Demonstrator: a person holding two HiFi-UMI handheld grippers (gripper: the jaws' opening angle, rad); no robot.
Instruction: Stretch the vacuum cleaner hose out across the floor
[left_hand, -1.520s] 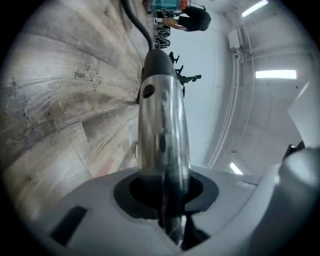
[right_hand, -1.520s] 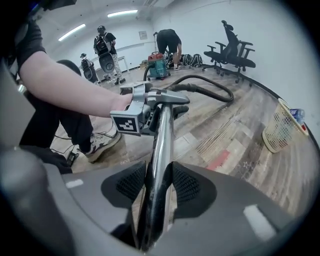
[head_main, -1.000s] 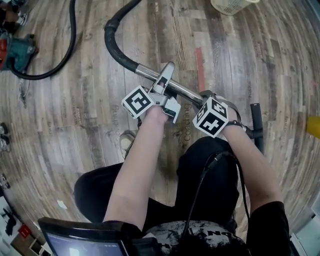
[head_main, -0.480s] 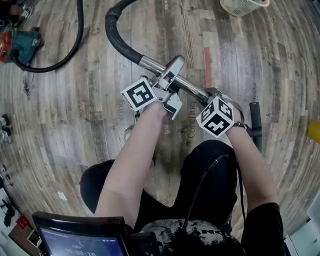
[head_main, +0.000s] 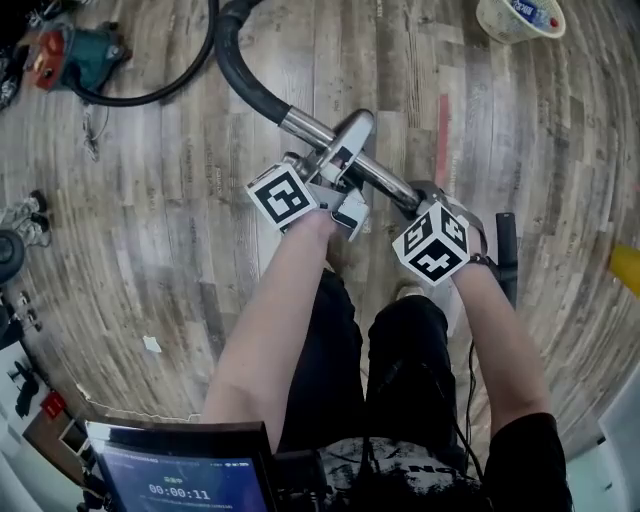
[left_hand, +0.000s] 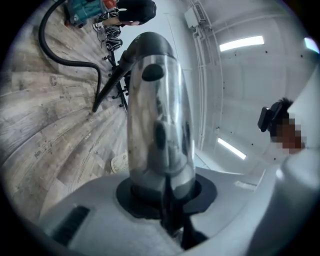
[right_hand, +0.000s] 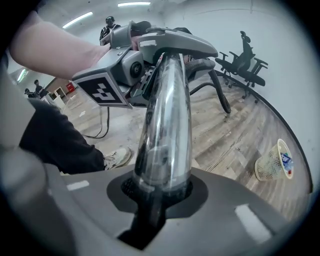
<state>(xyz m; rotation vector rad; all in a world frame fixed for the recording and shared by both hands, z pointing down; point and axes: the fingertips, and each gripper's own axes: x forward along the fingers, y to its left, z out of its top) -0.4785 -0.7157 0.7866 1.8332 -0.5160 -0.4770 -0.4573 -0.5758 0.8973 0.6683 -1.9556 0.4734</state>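
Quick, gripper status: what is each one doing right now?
Left gripper: shut on the chrome wand tube; jaws have just been closing on it.
Right gripper: shut on the same tube; jaws have just been closing too.

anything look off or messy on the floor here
Nothing looks spilled or broken. The black hose curls in a tight bend off the metal tube instead of lying straight, and a small white scrap lies loose on the floorboards.
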